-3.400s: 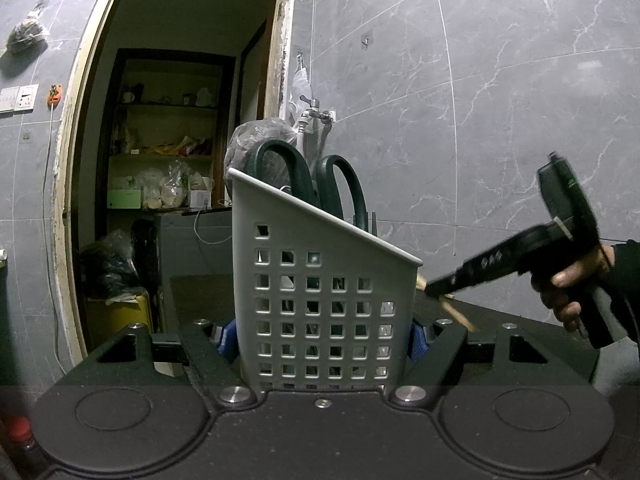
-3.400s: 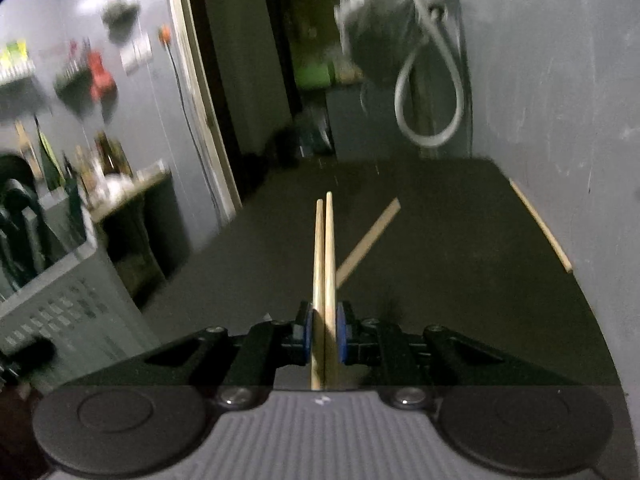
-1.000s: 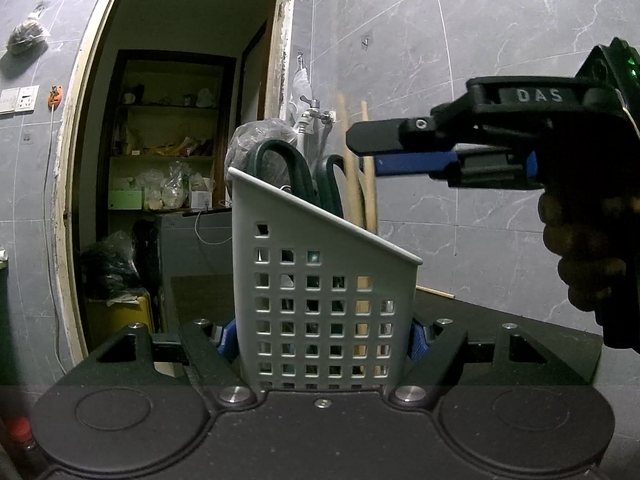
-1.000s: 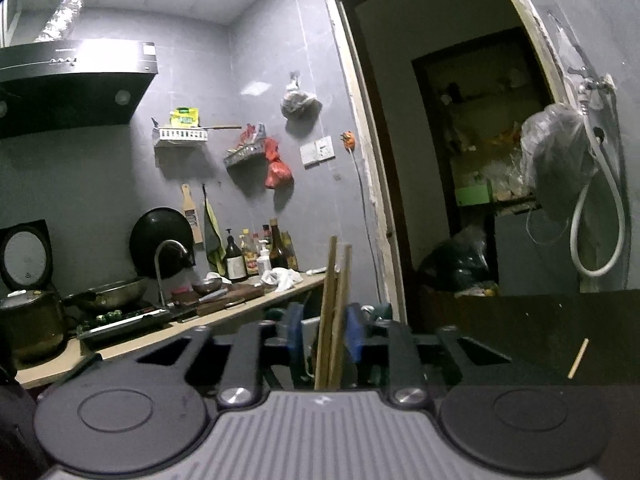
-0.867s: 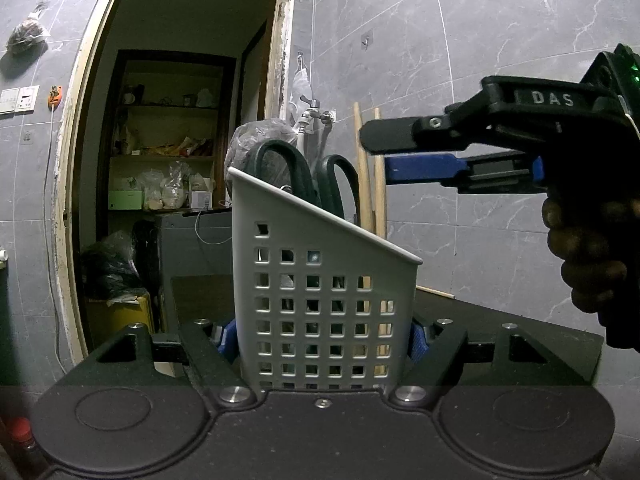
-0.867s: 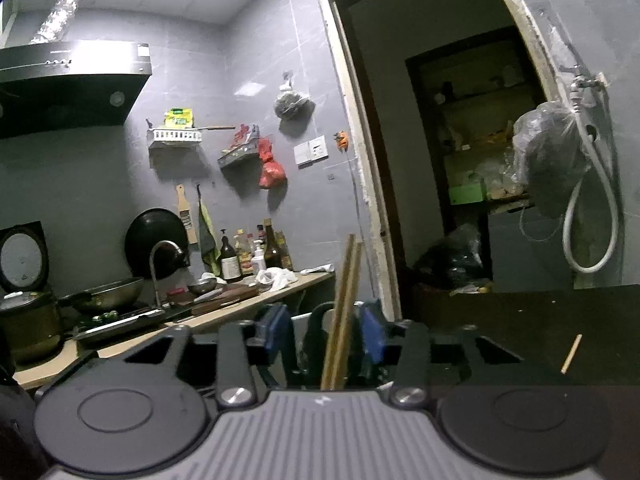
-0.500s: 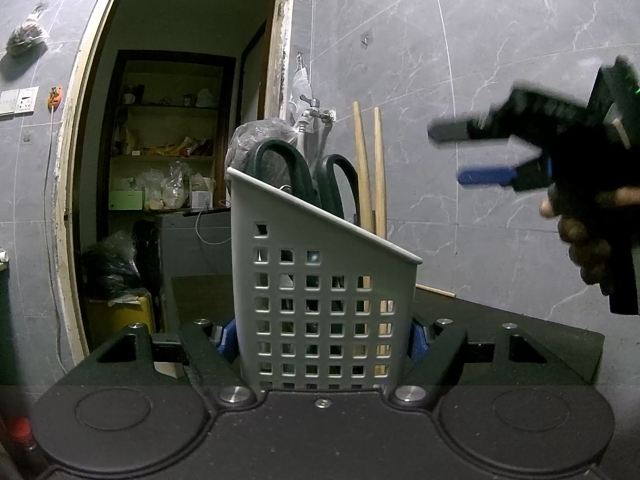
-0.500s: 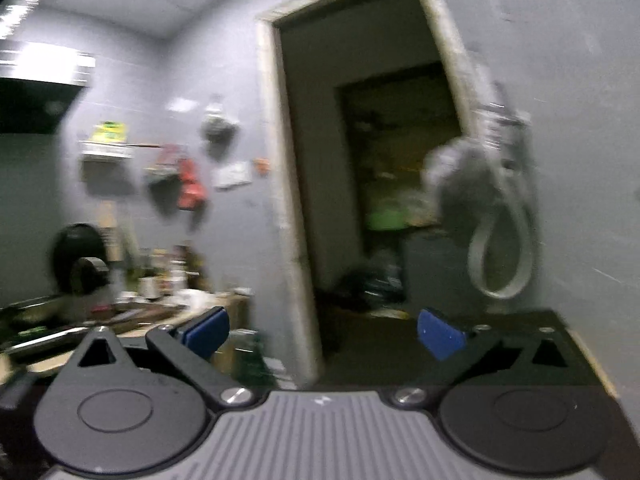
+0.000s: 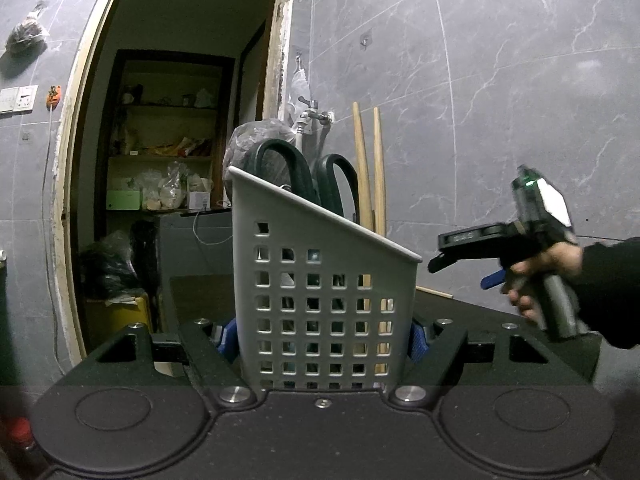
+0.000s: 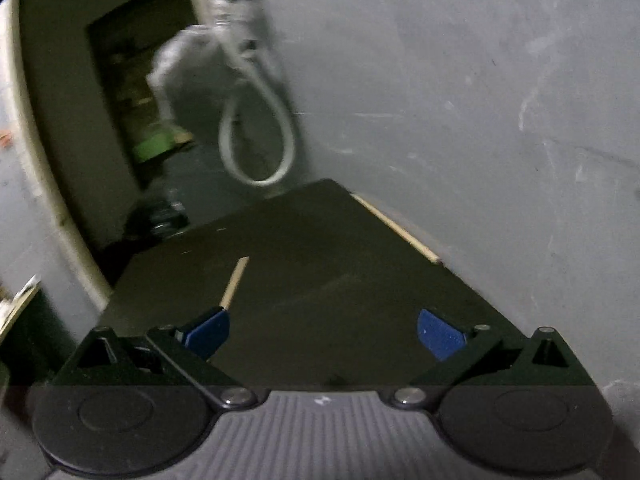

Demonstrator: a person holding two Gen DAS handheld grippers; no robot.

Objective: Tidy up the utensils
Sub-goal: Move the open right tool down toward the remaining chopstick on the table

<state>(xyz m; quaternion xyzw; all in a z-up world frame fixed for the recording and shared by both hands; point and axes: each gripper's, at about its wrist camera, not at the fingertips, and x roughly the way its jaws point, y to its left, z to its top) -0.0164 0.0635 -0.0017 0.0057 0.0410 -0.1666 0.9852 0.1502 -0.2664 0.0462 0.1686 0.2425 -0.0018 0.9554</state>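
Left wrist view: left gripper (image 9: 322,334) clamped tight on the white utensil caddy (image 9: 316,300), held upright. Inside, two wooden chopsticks (image 9: 370,168) standing next to dark scissor handles (image 9: 308,176). Off to the right, right gripper (image 9: 460,258) in a hand (image 9: 540,276).

Right wrist view, a bit blurry: right gripper (image 10: 322,334) with fingers (image 10: 206,330) spread wide, just opened up, gripping nothing. On the dark counter (image 10: 320,256), one loose chopstick (image 10: 235,281) just ahead, another chopstick (image 10: 396,229) along the wall.
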